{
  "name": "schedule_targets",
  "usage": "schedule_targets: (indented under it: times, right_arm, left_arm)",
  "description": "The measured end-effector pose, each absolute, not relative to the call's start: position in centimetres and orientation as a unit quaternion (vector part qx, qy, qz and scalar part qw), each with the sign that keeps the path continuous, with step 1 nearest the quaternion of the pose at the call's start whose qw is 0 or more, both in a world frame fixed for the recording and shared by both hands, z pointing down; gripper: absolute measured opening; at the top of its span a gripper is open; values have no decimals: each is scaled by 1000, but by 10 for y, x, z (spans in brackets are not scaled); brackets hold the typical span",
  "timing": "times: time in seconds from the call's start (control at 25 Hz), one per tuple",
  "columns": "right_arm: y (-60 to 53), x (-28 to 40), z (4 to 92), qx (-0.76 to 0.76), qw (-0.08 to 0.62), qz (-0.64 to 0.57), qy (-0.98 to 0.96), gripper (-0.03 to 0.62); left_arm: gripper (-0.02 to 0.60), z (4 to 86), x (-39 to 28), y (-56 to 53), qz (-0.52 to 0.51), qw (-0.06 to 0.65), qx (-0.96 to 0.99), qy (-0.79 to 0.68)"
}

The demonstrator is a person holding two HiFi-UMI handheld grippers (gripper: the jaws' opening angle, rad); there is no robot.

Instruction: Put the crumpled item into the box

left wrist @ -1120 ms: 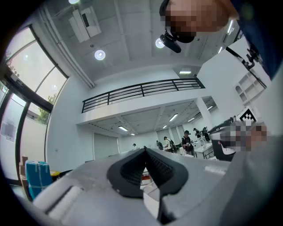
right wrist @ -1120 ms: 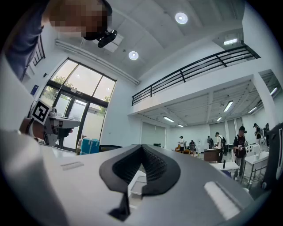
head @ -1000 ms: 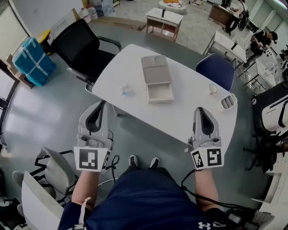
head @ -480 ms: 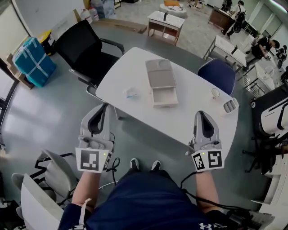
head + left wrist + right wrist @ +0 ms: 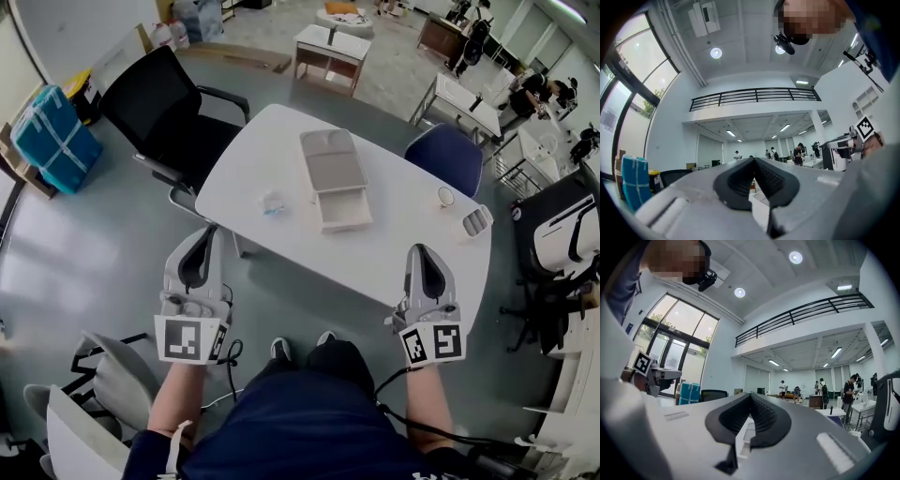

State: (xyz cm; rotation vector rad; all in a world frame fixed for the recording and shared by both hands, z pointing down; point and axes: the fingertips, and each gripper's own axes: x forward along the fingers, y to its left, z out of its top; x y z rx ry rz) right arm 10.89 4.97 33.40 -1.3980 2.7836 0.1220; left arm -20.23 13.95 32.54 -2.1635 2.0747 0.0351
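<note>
The crumpled item [image 5: 273,202], a small white wad with a bit of blue, lies on the white table [image 5: 394,253] near its left side. Just right of it stands the beige box [image 5: 344,208], its lid [image 5: 330,159] folded back flat behind it. My left gripper [image 5: 210,231] hovers off the table's near-left edge, short of the wad, jaws together and empty. My right gripper [image 5: 427,250] hangs over the table's near-right edge, also shut and empty. Each gripper view shows its dark pads meeting at the tip: left gripper [image 5: 753,160], right gripper [image 5: 750,395].
A black office chair [image 5: 164,103] stands at the table's left, a blue chair [image 5: 450,155] at its far right. A small round cup [image 5: 444,197] and a grey holder [image 5: 475,222] sit near the right edge. A grey chair [image 5: 112,370] is by my left arm.
Both grippers have drifted a little lower in the head view, the left more than the right. Both stay shut and empty. The wad and the box lie where they were on the table.
</note>
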Motion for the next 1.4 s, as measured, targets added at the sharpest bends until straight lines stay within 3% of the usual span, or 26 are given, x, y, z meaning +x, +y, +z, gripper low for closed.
schedule_targets:
  times: [1.4]
  right_arm:
    - [-149,126,381,-390,1,-21,920,3]
  left_arm:
    - [2,387,-193,-34,-78,24,-665,742]
